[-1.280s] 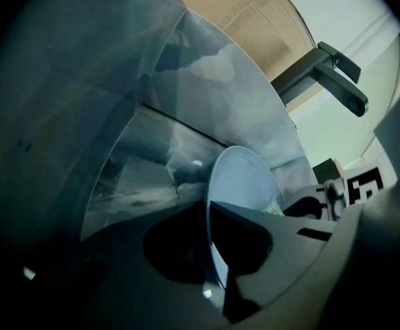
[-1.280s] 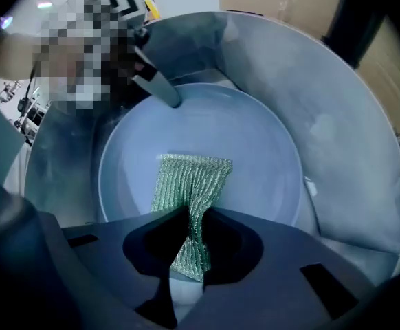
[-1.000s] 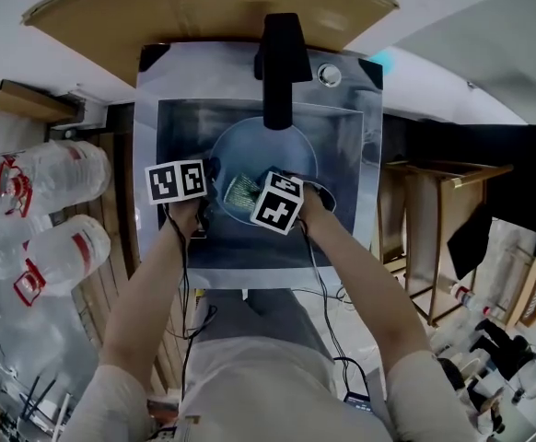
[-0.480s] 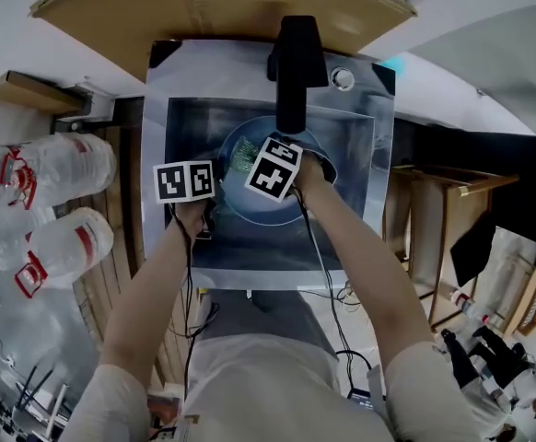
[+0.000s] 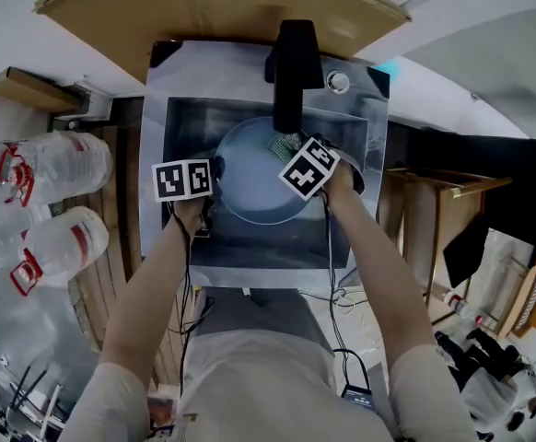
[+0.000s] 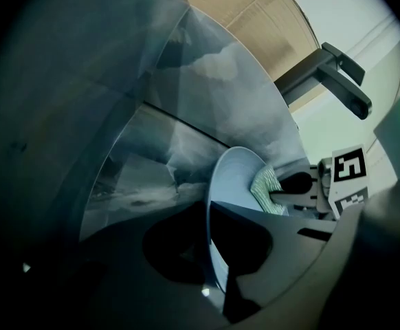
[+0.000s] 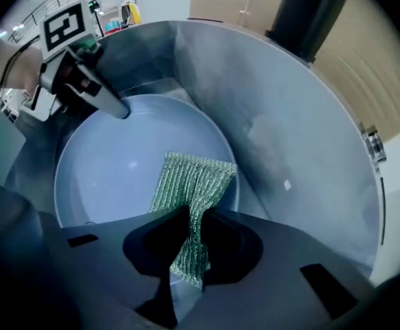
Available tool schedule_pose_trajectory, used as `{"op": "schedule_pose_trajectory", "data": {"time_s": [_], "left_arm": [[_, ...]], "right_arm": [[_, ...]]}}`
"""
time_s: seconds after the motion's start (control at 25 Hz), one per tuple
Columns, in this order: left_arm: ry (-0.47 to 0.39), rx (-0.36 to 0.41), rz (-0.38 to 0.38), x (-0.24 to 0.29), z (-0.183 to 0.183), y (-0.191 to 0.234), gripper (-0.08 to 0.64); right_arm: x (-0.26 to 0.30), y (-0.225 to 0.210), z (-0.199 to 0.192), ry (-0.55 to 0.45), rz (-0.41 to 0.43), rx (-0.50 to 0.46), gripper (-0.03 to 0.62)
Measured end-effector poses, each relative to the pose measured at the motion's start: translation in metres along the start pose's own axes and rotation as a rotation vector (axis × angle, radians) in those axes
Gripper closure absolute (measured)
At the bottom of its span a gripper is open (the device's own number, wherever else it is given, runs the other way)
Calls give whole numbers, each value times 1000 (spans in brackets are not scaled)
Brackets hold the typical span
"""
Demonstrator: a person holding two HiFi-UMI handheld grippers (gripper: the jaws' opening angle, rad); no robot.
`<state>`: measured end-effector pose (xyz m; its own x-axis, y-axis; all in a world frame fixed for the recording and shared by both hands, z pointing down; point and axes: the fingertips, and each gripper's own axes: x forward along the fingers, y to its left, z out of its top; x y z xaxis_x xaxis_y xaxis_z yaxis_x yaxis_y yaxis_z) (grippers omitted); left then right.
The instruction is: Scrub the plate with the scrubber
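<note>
Steel sink (image 5: 180, 122), black faucet (image 5: 291, 58) on its far side. Pale blue plate (image 5: 250, 187) lies in the basin, same spot as a second ago. Unmoved too: left gripper (image 5: 215, 168), at the plate's left rim. Changed: right gripper (image 5: 294, 155) has swept from the plate's near middle to its far right, under the faucet; green mesh scrubber (image 5: 285, 144) went with it. Head view: marker cubes cover both sets of fingers. Left gripper view alone shows its fingers clamped on the plate rim, seen edge-on. Right gripper view alone shows its fingers pinching one end of the scrubber, free end against the plate's face by the right rim.
</note>
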<state>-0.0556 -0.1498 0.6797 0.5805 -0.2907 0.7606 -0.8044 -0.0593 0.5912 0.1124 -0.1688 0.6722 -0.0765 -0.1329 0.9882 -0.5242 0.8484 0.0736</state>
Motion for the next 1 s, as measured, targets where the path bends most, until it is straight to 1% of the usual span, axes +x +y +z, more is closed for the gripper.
{"op": "schedule_pose_trajectory", "data": {"time_s": [0.16, 0.28, 0.36, 0.48, 0.6, 0.72, 0.8, 0.84, 0.88, 0.96, 1.0], "left_arm": [[-10, -16, 3, 1, 0, 0, 531], [-20, -29, 3, 1, 2, 0, 529], [-24, -44, 2, 1, 3, 0, 524], [-22, -60, 2, 2, 2, 0, 520], [-28, -73, 5, 3, 2, 0, 518], [-31, -72, 5, 3, 2, 0, 518], [-35, -57, 6, 1, 1, 0, 520], [-39, -51, 8, 0, 0, 0, 523], [-44, -49, 10, 0, 0, 0, 525], [-51, -56, 13, -1, -1, 1, 526], [-53, -60, 14, -1, -1, 1, 526]], "right_arm": [[-9, 43, -18, 5, 93, -101, 502], [-13, 78, -15, -21, 177, -130, 502], [-13, 102, -7, -56, 197, -148, 502], [-12, 128, 13, -114, 197, -184, 502], [-7, 137, 38, -161, 228, -179, 499], [-2, 125, 57, -196, 252, -168, 495], [2, 107, 68, -198, 246, -191, 494], [4, 97, 72, -191, 229, -214, 494], [6, 86, 76, -183, 197, -244, 494], [9, 63, 83, -181, 98, -301, 497], [10, 53, 85, -189, 48, -314, 497]]}}
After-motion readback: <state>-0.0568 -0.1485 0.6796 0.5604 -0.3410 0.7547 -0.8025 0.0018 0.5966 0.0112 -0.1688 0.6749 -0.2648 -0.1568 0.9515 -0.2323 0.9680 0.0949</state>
